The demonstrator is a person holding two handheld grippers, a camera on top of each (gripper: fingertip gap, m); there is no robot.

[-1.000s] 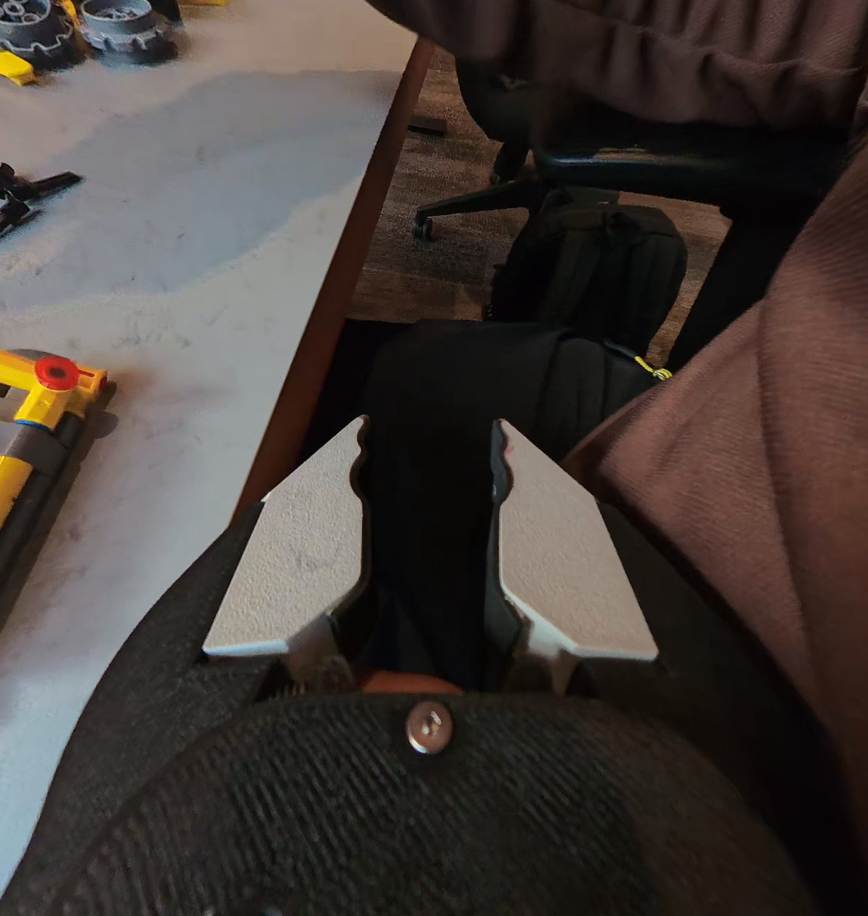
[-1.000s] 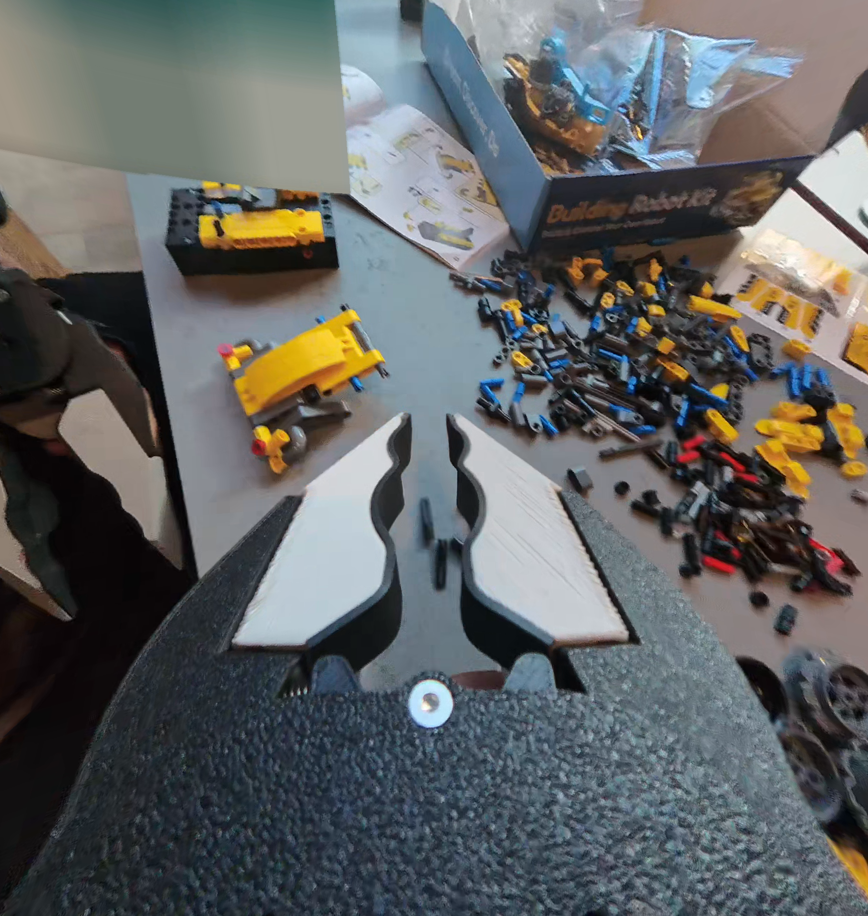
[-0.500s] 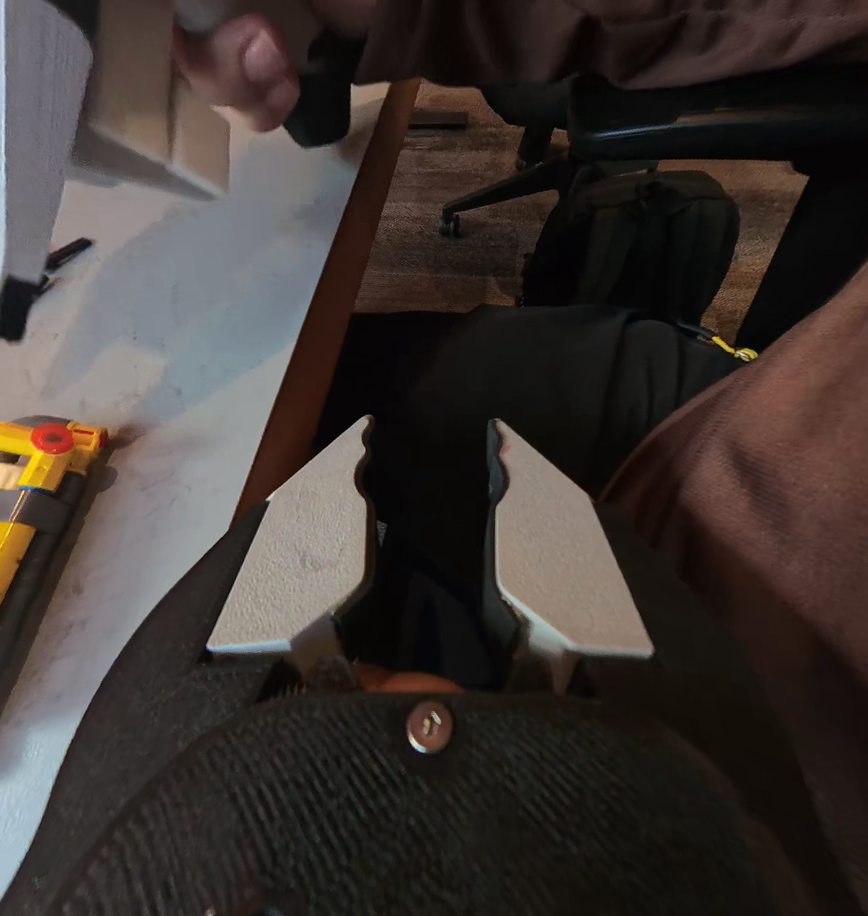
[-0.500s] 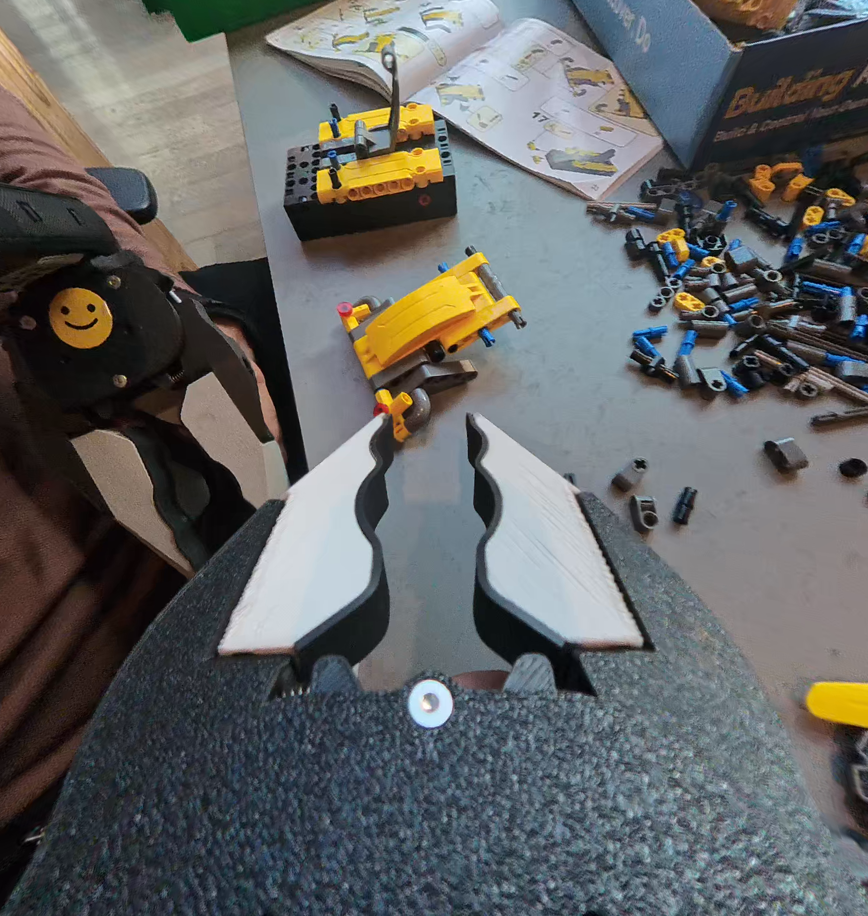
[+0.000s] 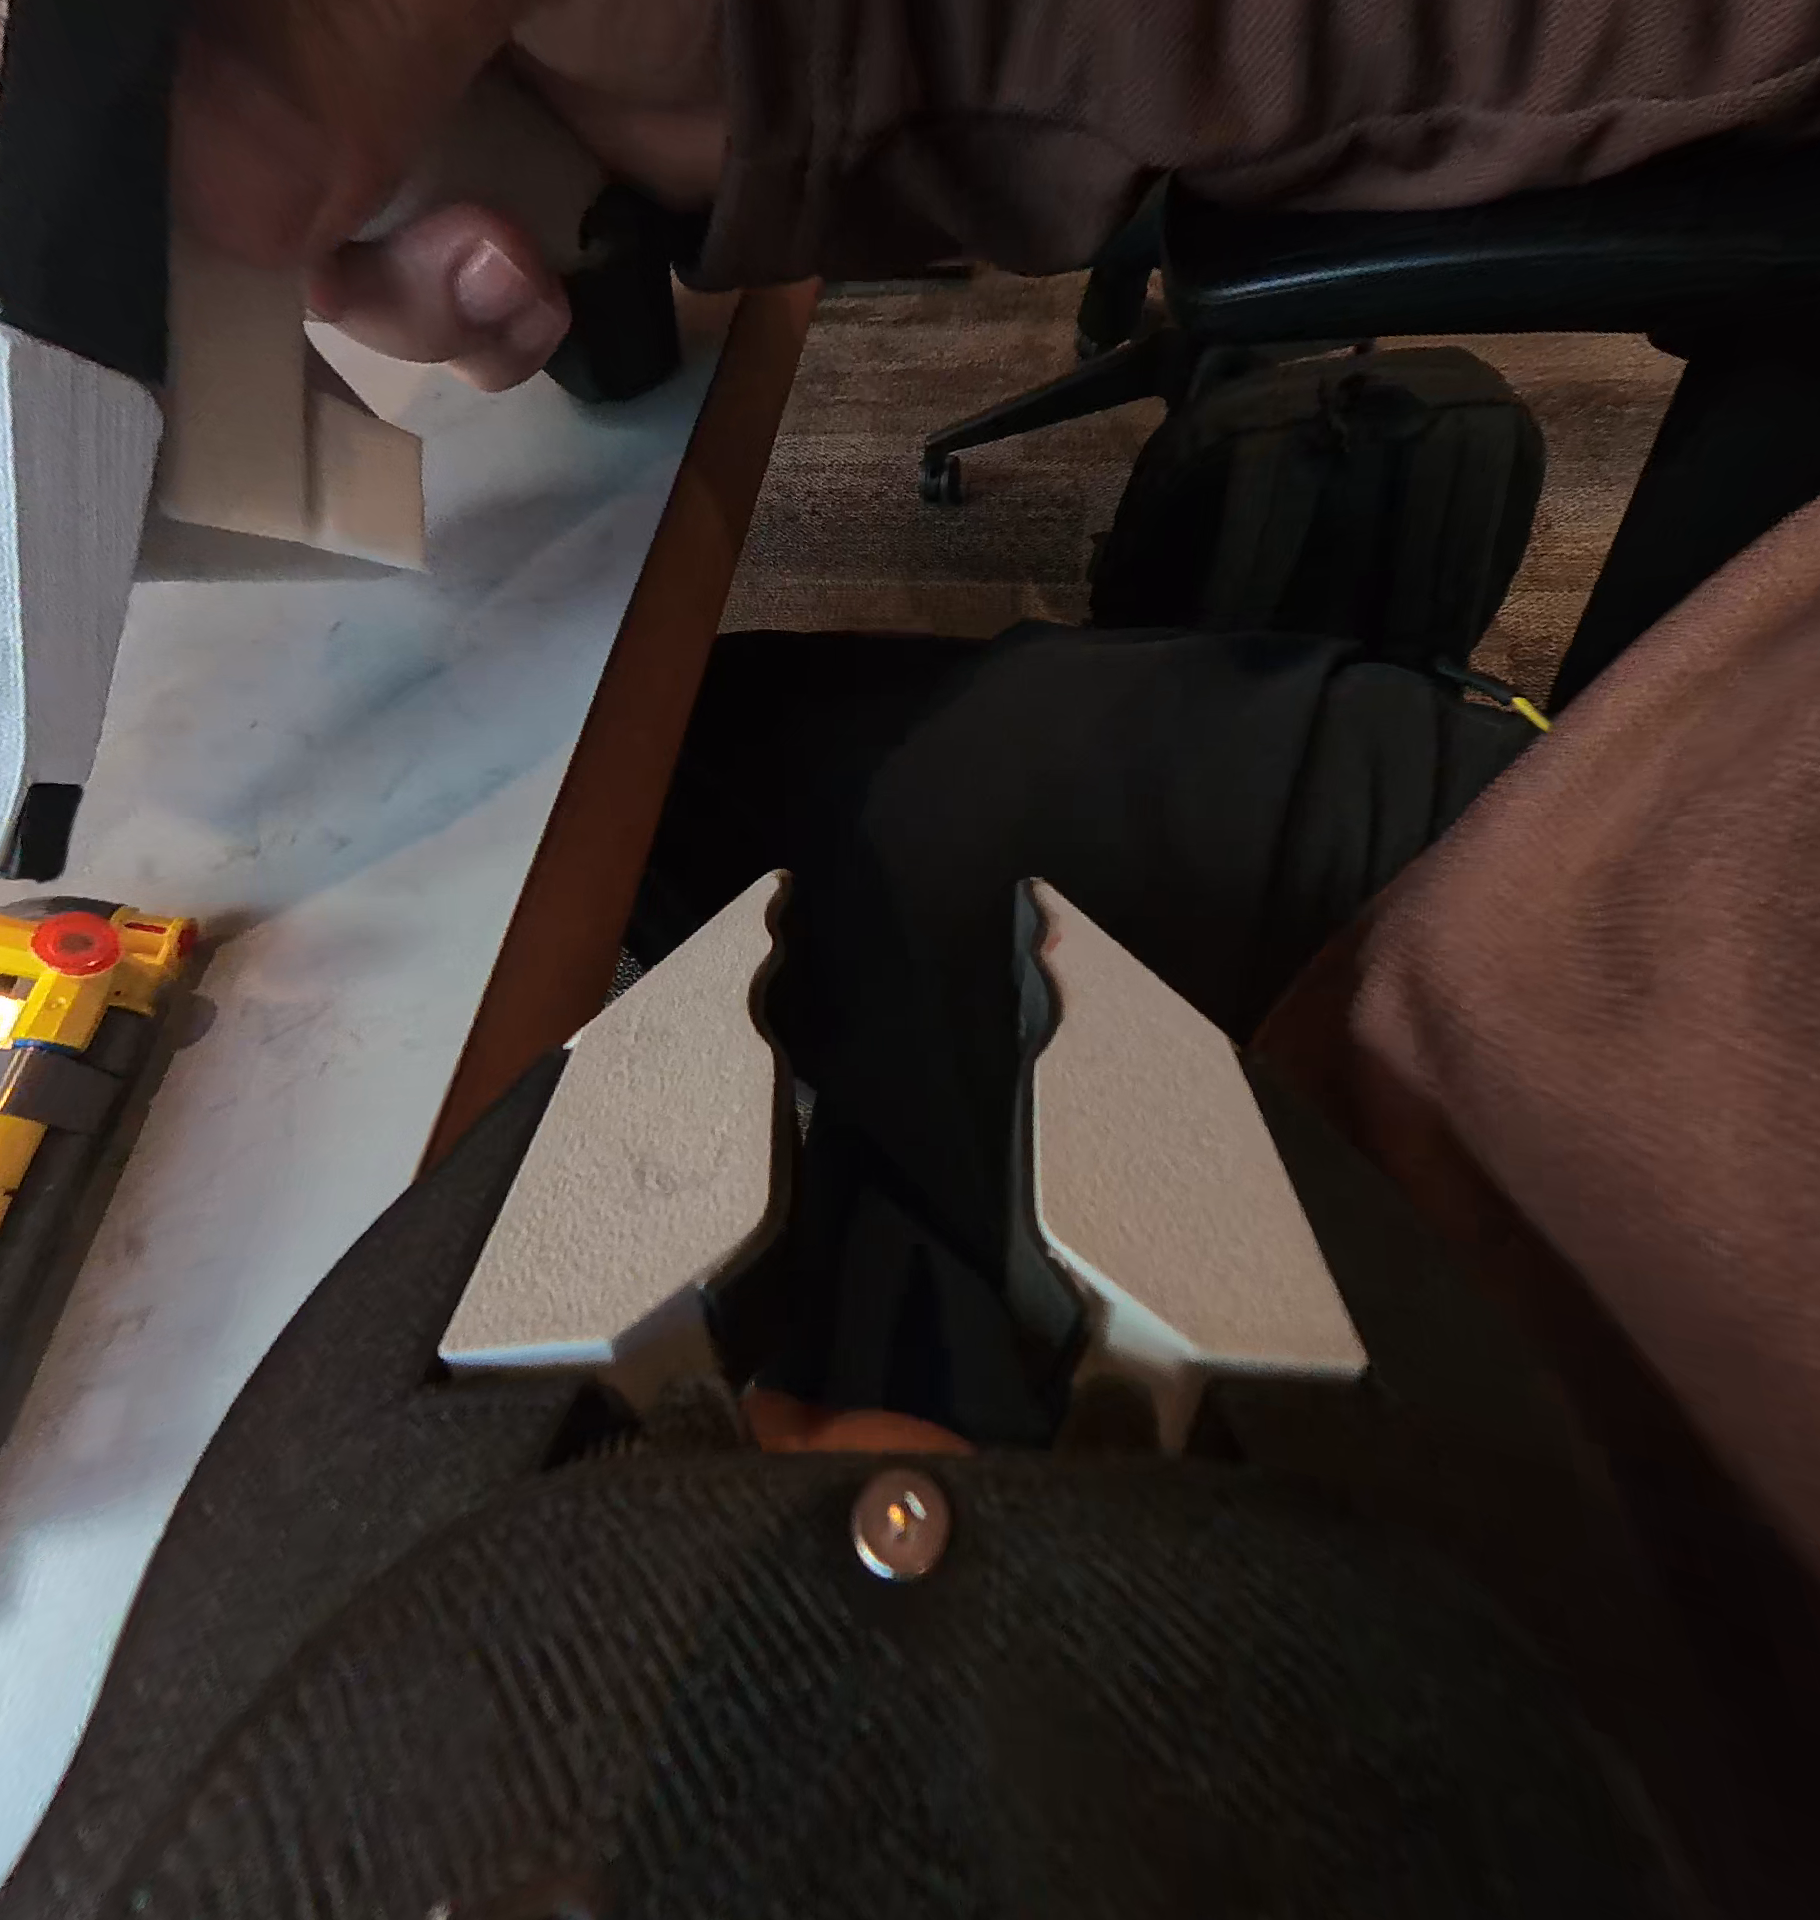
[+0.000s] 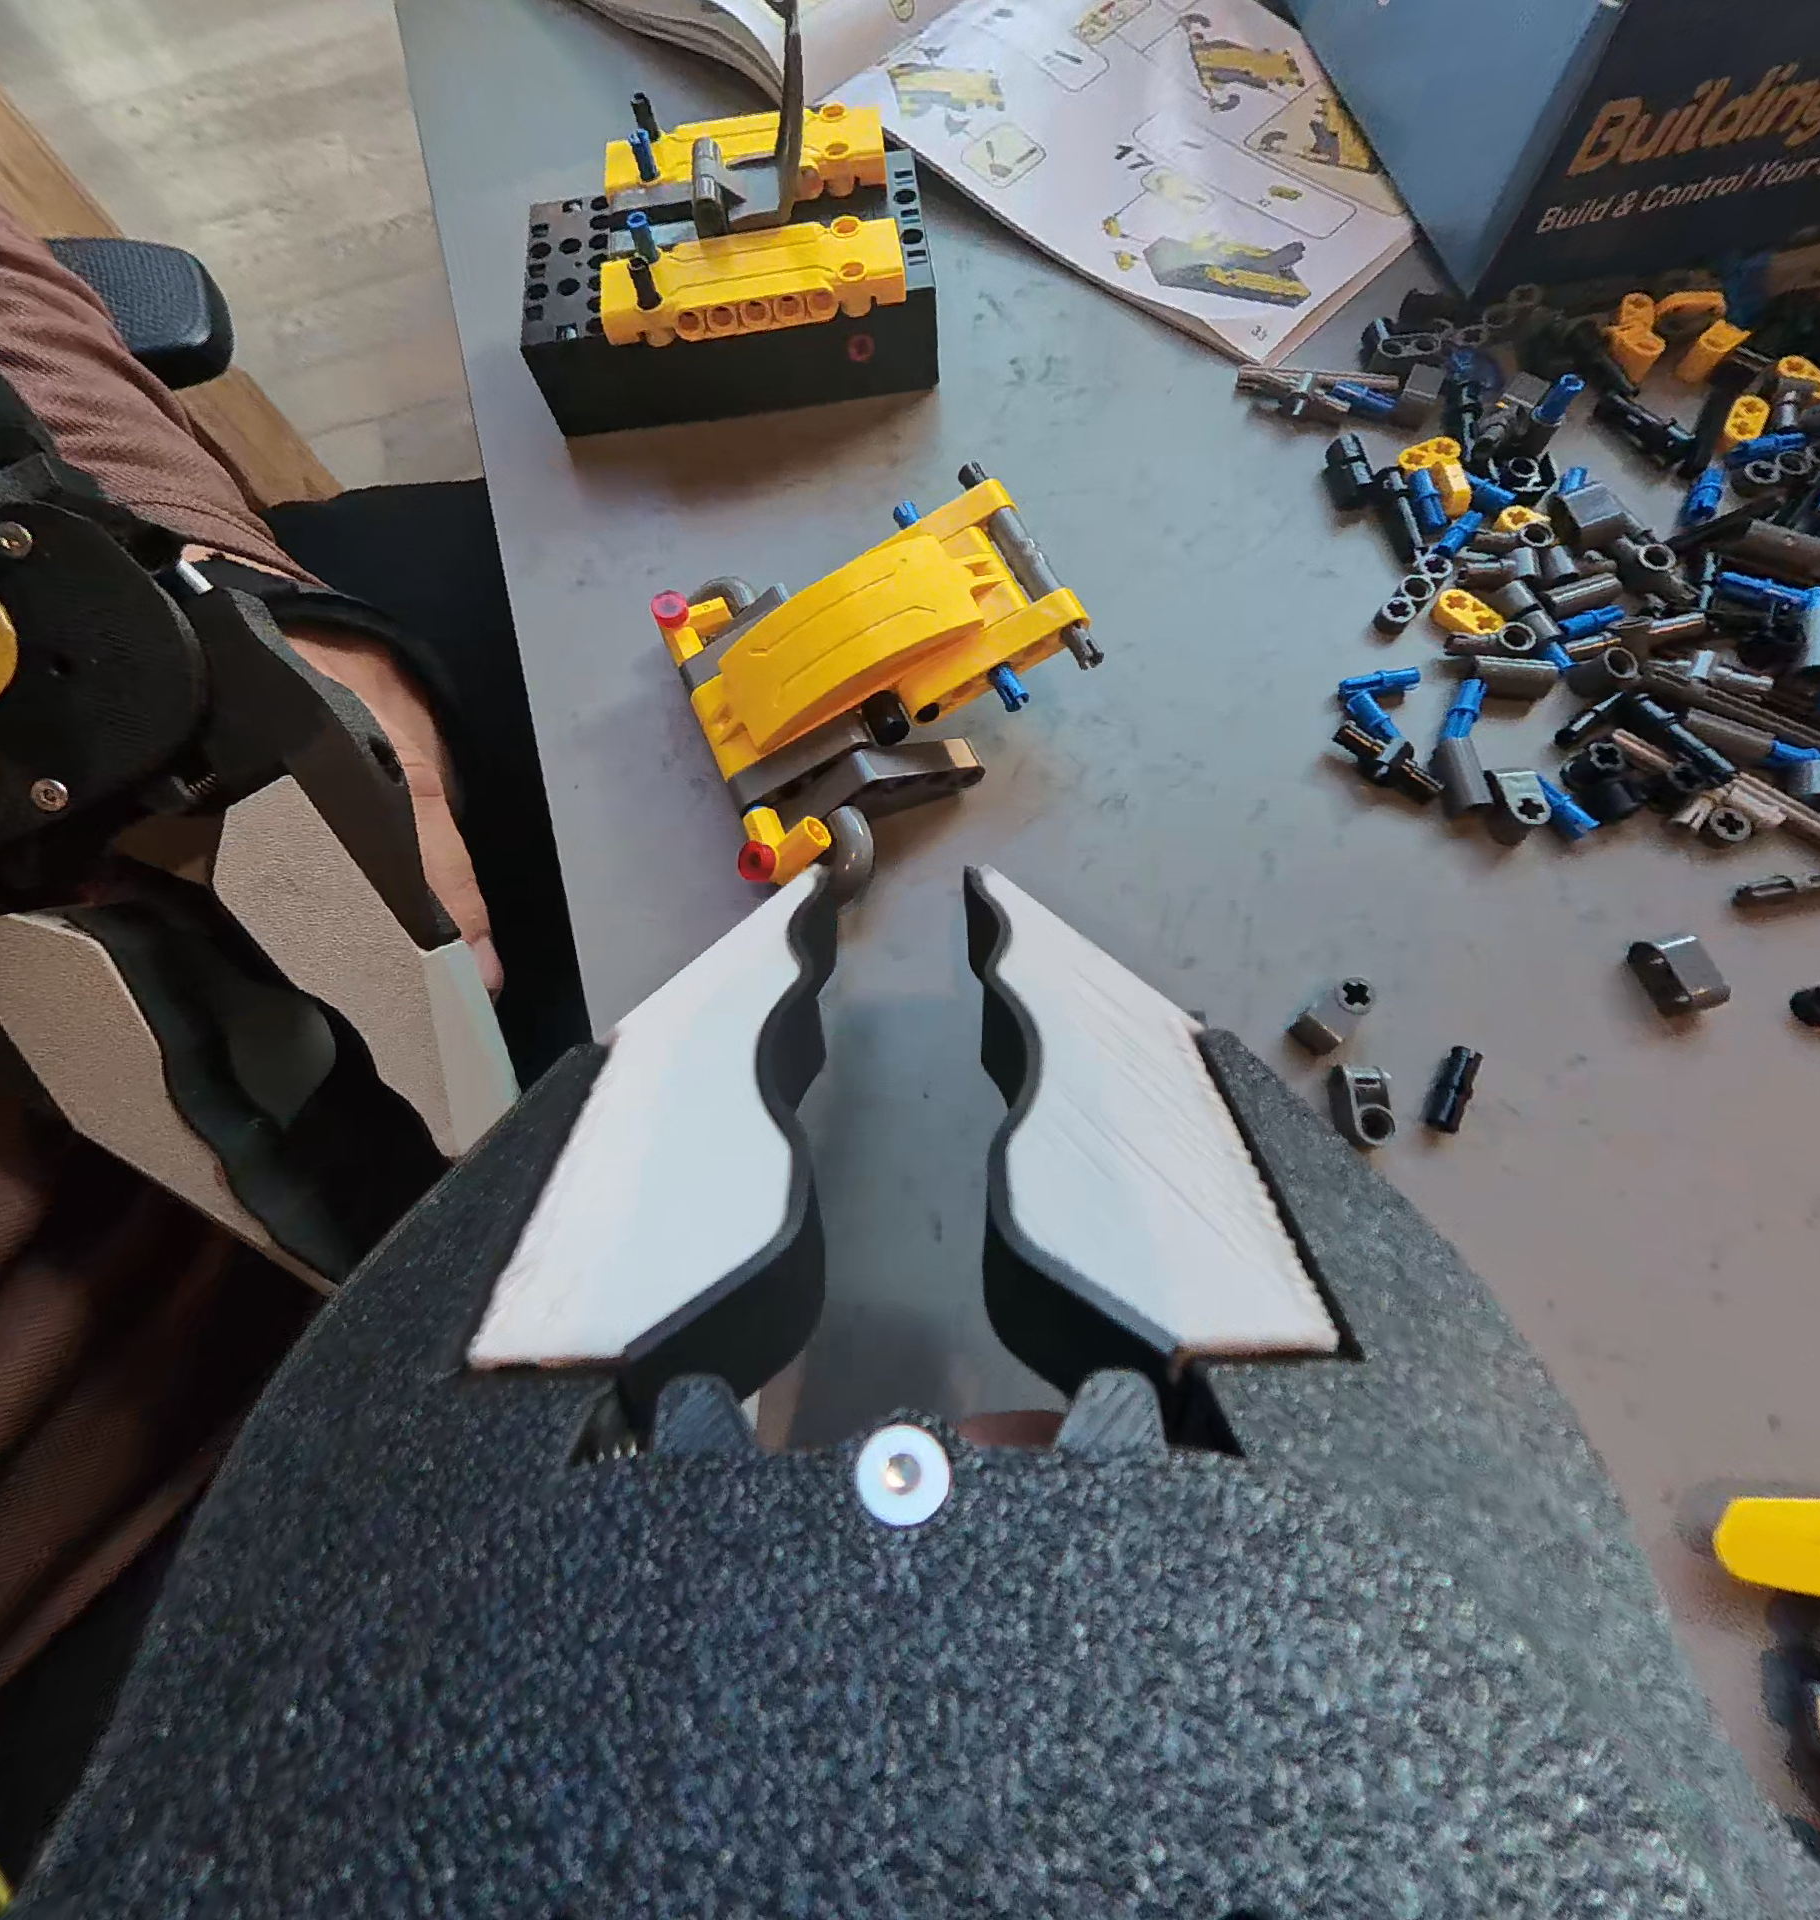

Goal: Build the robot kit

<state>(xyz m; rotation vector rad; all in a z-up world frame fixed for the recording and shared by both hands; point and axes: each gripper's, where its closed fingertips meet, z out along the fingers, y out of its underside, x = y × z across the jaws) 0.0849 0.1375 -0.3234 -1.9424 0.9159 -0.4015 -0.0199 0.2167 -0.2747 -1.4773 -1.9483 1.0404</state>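
Observation:
My right gripper (image 6: 893, 883) is open and empty, low over the grey table (image 6: 1145, 831). Its left fingertip is right at the grey hook and red-tipped end of a yellow and grey brick assembly (image 6: 864, 665). Whether it touches is unclear. My left gripper (image 5: 901, 894) is open and empty, held off the table's brown edge (image 5: 615, 831) above a person's dark trousers. It also shows at the left of the right wrist view (image 6: 210, 935). The right gripper (image 5: 54, 520) and a hand show at the upper left of the left wrist view.
A black block with yellow beams (image 6: 729, 270) stands behind the assembly. An open instruction booklet (image 6: 1145, 156) and a blue box (image 6: 1664, 125) lie farther back. A pile of loose small parts (image 6: 1612, 623) covers the right. A backpack (image 5: 1321, 488) and chair base are on the floor.
My right gripper has swung left and closer to the yellow assembly and opened a little wider. It has come into the left wrist view. My left gripper has hardly moved.

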